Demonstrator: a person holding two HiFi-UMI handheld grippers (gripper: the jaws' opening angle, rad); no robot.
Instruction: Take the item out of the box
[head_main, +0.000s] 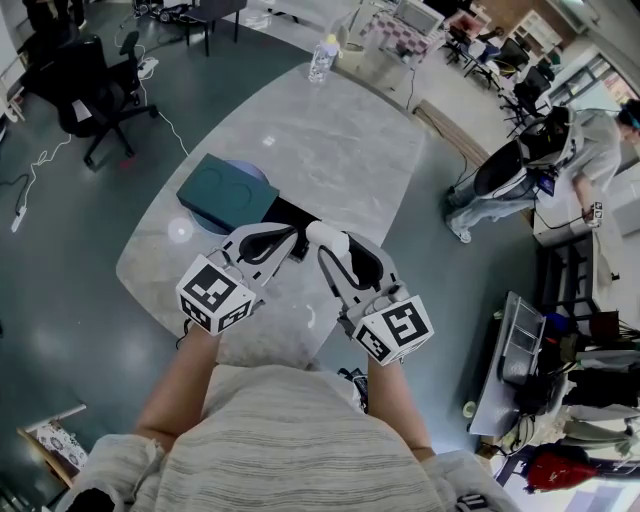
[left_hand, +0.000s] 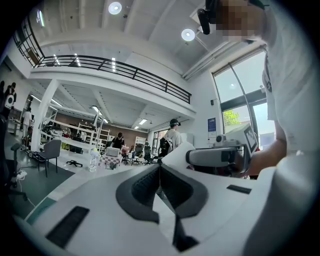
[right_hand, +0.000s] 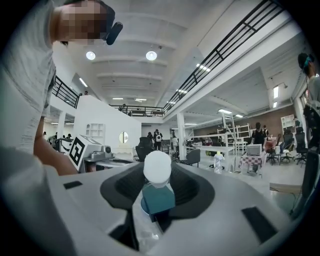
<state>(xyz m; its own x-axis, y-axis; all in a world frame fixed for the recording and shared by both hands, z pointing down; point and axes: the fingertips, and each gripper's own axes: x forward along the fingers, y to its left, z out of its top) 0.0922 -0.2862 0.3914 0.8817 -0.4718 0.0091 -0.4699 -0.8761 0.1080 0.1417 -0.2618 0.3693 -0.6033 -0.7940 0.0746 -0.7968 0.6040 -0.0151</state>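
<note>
Small bottle (head_main: 327, 237): where is it relative to the box (head_main: 228, 192)?

Out of it. It is up in the air on the person's side of the box, above the counter (head_main: 330, 140) and apart from both.

What holds it?

The right gripper (right_hand: 158, 175). Its jaws are clamped on the clear body, so the white cap and the teal label stand up between them. A grip low on the body looks sensible, since it keeps the bottle upright.

And the left gripper (left_hand: 159, 172)?

It carries nothing, and its jaws are pressed together. It hangs just beside the right one, also on the near side of the box. I would guess it is only keeping out of the way.

How is the box lying?

The teal face with two round hollows is turned up, and a dark part shows on the side nearer the grippers. I cannot tell whether that is the open base.

Counts?

One box, one small bottle, two grippers. One water bottle (head_main: 320, 58) stands well beyond the box, at the counter's far end.
</note>
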